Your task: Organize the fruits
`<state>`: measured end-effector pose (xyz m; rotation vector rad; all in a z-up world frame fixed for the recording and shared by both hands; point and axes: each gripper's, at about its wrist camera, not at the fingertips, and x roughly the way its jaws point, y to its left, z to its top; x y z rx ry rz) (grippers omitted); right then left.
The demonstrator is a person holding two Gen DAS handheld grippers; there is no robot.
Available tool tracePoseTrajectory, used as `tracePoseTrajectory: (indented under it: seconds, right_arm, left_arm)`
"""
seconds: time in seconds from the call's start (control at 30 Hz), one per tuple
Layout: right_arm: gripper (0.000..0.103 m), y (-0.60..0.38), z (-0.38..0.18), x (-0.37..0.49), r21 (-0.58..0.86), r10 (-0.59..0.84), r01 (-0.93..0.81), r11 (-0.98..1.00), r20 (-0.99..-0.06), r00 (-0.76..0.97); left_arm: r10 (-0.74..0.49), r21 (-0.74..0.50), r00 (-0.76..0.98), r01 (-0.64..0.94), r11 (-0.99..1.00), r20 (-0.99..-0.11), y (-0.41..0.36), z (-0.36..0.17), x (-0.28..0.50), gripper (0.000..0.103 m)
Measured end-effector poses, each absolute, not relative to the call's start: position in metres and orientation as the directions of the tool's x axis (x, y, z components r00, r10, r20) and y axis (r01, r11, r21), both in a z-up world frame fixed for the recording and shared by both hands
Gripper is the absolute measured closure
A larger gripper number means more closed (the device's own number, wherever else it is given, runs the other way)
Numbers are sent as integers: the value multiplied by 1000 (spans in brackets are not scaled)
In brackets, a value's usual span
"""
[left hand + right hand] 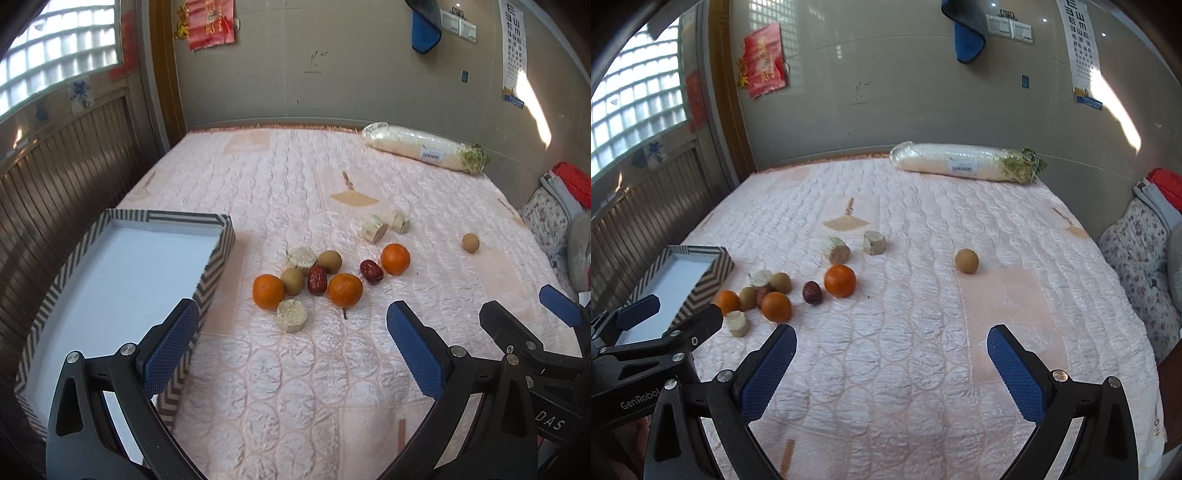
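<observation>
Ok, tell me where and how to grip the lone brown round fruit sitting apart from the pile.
Take the small brown round fruit across its widest middle, coming straight down from above with the open right gripper. It is a smooth ball resting alone on the pink quilted bedspread, with nothing beside it, so either jaw direction should work; a centred grip likely stops it rolling away.

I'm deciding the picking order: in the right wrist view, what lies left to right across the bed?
Striped box → leftmost orange → red date → rightmost orange → lone brown round fruit → wrapped white radish, farther back.
</observation>
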<state>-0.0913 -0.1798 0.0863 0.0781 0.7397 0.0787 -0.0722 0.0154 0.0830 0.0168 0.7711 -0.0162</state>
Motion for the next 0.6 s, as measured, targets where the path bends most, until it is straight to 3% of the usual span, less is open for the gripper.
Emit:
tracePoseTrajectory:
  seconds: [0.6]
  right_arm:
    - [0,-171,109,-109,93,132,-94,991,-620,773]
  left_arm:
    - [-35,-15,740,33,999,-671,26,95,-87,1]
